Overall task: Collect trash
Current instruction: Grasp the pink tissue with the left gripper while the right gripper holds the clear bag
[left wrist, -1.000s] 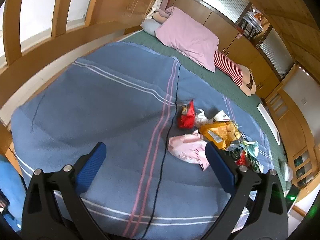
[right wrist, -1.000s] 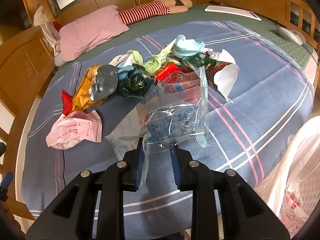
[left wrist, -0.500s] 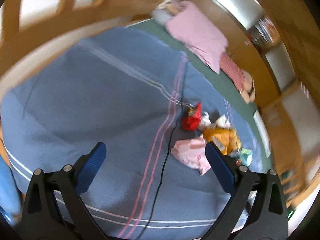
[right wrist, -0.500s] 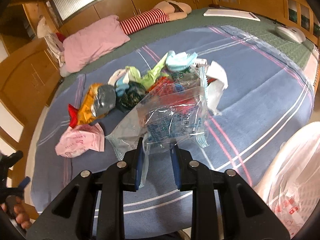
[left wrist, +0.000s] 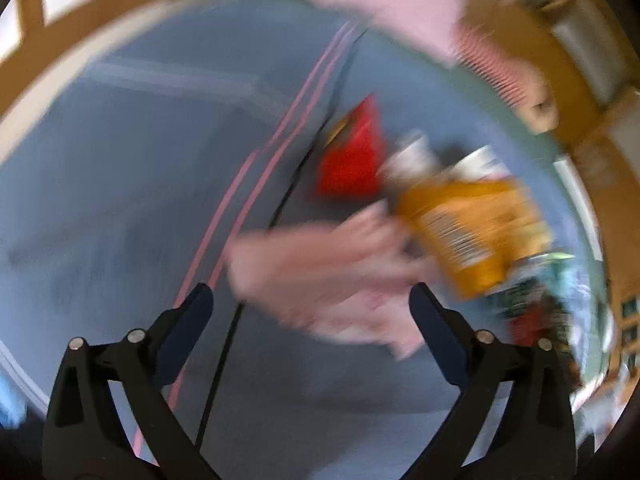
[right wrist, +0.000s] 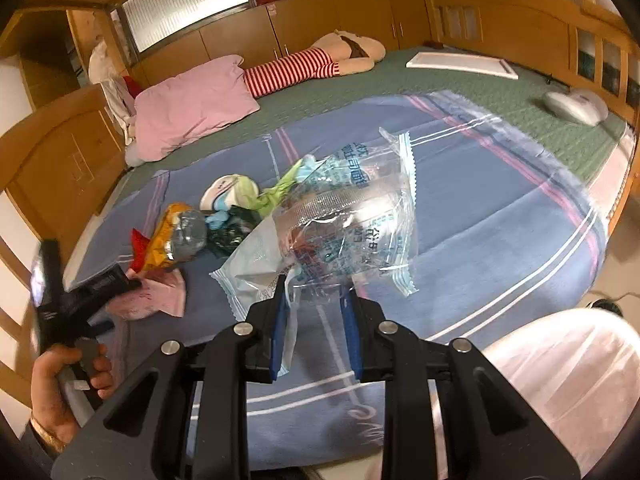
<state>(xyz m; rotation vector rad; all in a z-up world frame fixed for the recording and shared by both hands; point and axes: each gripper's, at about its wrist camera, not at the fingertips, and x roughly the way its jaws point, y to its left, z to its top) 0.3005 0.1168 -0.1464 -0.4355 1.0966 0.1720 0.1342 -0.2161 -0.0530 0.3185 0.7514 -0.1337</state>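
Two tools — right tool (right wrist: pixel 314 294) pinches clear wrapper (right wrist: pixel 352 224), left tool (left wrist: pixel 310 306) spread wide above pink wrapper (left wrist: pixel 320 280).

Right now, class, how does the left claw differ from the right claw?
The left claw is wide open and empty, aimed at the pink wrapper; the right claw is shut on the clear plastic bag. The left view is blurred, the right sharp. Both have black arms and blue pads.

Bare blue blanket (right wrist: pixel 500 216) right of the wrapper pile (right wrist: pixel 224 220); white bag (right wrist: pixel 568 392) beside.
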